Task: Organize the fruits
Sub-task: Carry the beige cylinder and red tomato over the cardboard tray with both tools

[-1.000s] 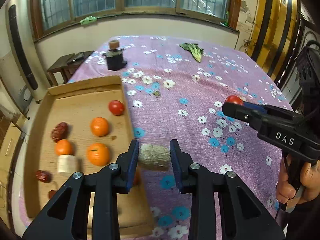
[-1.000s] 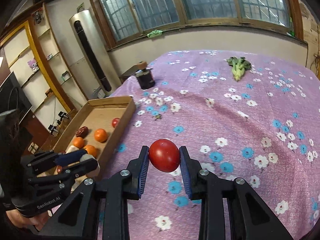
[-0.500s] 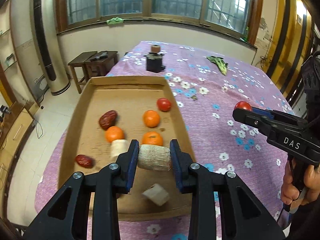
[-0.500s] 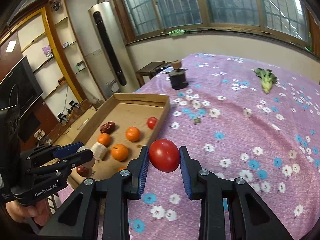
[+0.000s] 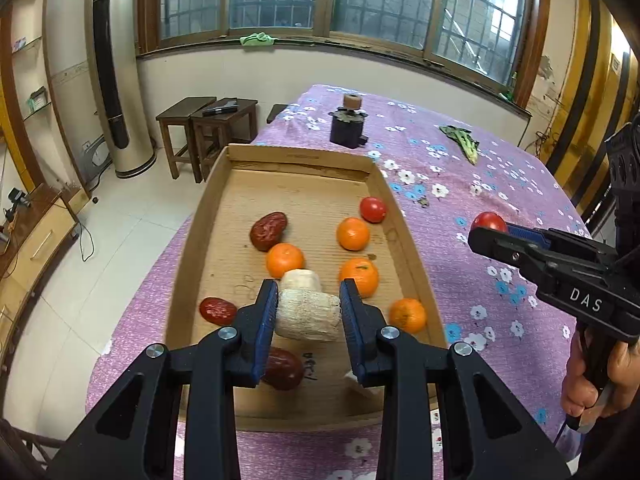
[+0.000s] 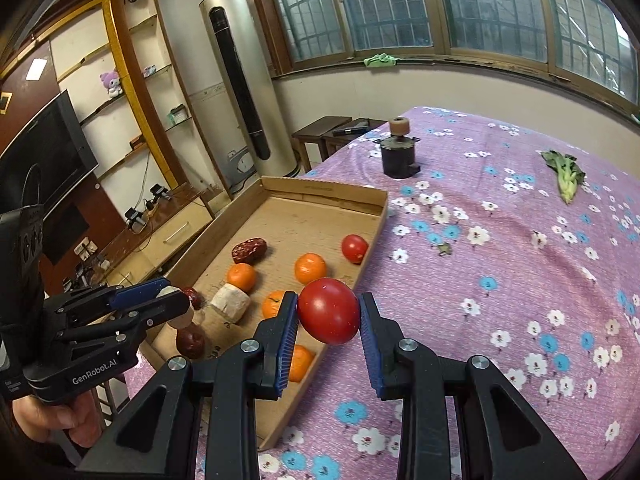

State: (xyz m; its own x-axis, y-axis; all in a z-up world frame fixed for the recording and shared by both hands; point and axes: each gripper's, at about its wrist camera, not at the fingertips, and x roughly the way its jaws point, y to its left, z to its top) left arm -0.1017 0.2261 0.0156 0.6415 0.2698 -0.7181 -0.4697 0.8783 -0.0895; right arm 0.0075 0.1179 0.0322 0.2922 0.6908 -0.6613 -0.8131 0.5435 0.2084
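The left gripper (image 5: 308, 312) clamps its fingers on a pale root chunk (image 5: 307, 315) above the cardboard tray (image 5: 298, 158). The right gripper (image 6: 328, 318) pinches a red tomato (image 6: 329, 310) over the tray's edge, oranges (image 5: 353, 233) below.

My left gripper (image 5: 308, 312) is black with blue finger pads (image 5: 267, 320); it carries a pale beige, finely ridged chunk (image 5: 308, 315). My right gripper (image 6: 329, 332) shares the black body and blue pads (image 6: 289, 340), and carries a glossy red tomato (image 6: 329, 310). The tray (image 5: 200, 216) is plain brown corrugated cardboard. In it: orange tangerines (image 5: 353, 233), a small red tomato (image 5: 373, 209) at 1 o'clock, and wrinkled dark red dates (image 5: 269, 230) at 10 o'clock. The tablecloth (image 6: 520, 264) is purple, printed with white and blue flowers. On it at 12 o'clock stands a black holder (image 6: 398, 157) topped by a tan roll; at 2 o'clock lies a green leafy vegetable (image 6: 566, 176).
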